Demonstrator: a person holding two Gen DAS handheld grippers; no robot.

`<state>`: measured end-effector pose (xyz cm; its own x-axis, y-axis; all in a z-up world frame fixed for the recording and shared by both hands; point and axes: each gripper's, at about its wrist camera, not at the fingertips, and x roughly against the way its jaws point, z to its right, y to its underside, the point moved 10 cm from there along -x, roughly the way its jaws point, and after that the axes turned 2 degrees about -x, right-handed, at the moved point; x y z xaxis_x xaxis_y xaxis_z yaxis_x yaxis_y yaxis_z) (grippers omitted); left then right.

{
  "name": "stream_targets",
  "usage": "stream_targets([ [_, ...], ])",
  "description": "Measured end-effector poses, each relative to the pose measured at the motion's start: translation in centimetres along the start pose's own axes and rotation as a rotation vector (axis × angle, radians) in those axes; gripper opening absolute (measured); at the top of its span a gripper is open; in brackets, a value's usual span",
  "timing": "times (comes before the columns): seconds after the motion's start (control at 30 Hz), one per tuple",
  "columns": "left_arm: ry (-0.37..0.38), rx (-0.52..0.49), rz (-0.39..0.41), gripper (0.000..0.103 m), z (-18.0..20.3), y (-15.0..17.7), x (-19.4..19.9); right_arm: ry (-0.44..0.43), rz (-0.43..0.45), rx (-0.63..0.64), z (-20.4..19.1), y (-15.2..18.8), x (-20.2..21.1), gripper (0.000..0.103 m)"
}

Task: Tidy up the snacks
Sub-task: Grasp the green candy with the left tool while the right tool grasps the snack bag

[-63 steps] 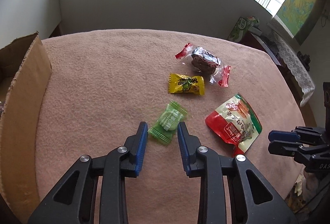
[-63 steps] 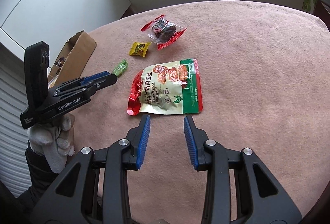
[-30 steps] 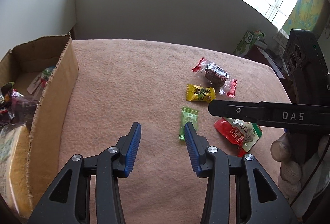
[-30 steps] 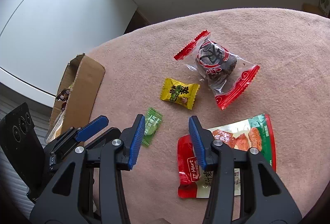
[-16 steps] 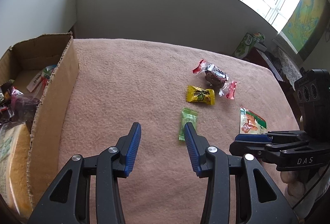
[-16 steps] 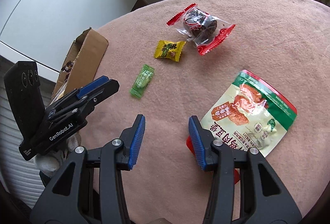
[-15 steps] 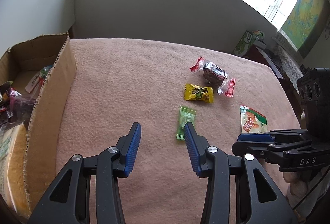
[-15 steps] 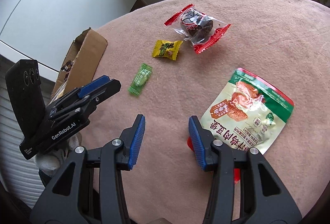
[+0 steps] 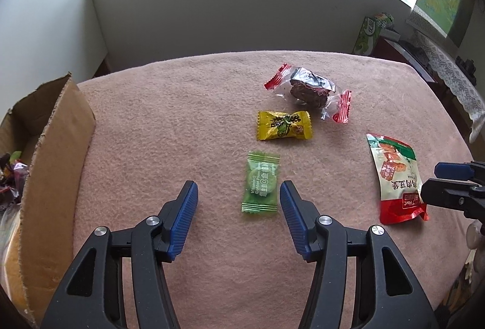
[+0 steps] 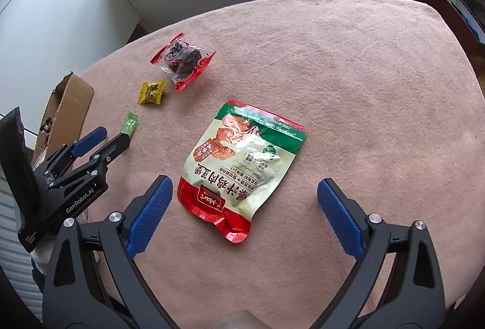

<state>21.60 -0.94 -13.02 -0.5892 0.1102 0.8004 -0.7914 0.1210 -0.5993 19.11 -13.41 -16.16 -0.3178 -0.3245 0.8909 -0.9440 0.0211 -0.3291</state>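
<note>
On the pink cloth, a green candy (image 9: 261, 182) lies between the tips of my left gripper (image 9: 239, 195), whose jaws are opening without touching it. Beyond it lie a yellow candy (image 9: 283, 125) and a dark snack in a clear red-ended wrapper (image 9: 310, 88). A red, white and green pouch (image 10: 242, 165) lies flat with its red end between the jaws of my right gripper (image 10: 245, 185), which are opening wide and clear of it. The left gripper (image 10: 115, 135) shows at the left of the right wrist view, the right gripper (image 9: 432, 182) at the right edge of the left wrist view.
An open cardboard box (image 9: 57, 147) holding several snacks stands at the table's left edge. A green carton (image 9: 374, 31) sits beyond the far right corner. The pink cloth (image 10: 363, 86) is bare to the right of the pouch. A wall runs behind the table.
Both pairs of jaws have spread, the right far wider. The left gripper has closed in on the green candy. The right gripper has shifted so the pouch lies between its jaws.
</note>
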Motion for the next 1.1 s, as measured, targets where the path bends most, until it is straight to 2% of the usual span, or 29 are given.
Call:
stream_targets([
  [0.13,-0.024,-0.021,-0.006,0.055,0.4,-0.2,-0.8,0.071,-0.008,0.075,-1.4,-0.3,-1.1,0.098],
  [0.23,-0.033,-0.021,-0.003,0.05,0.4,-0.3,-1.1,0.124,-0.017,0.143,-2.9,-0.4,-2.1,0.097],
  [0.3,-0.037,-0.015,0.0,0.037,0.2,-0.5,-1.1,0.17,-0.013,0.185,-3.5,-0.4,-2.6,0.093],
  [0.37,-0.039,-0.007,0.002,0.032,-0.4,-0.3,-0.9,0.185,-0.009,0.211,-3.9,-0.3,-2.7,0.091],
  [0.7,-0.005,0.033,0.006,0.024,-1.0,-0.1,-0.5,0.151,-0.006,0.242,-3.7,0.1,-1.6,0.069],
  [1.1,0.056,0.104,0.037,0.024,-1.9,-0.6,1.0,0.073,0.043,0.213,-1.1,0.7,1.6,0.059],
])
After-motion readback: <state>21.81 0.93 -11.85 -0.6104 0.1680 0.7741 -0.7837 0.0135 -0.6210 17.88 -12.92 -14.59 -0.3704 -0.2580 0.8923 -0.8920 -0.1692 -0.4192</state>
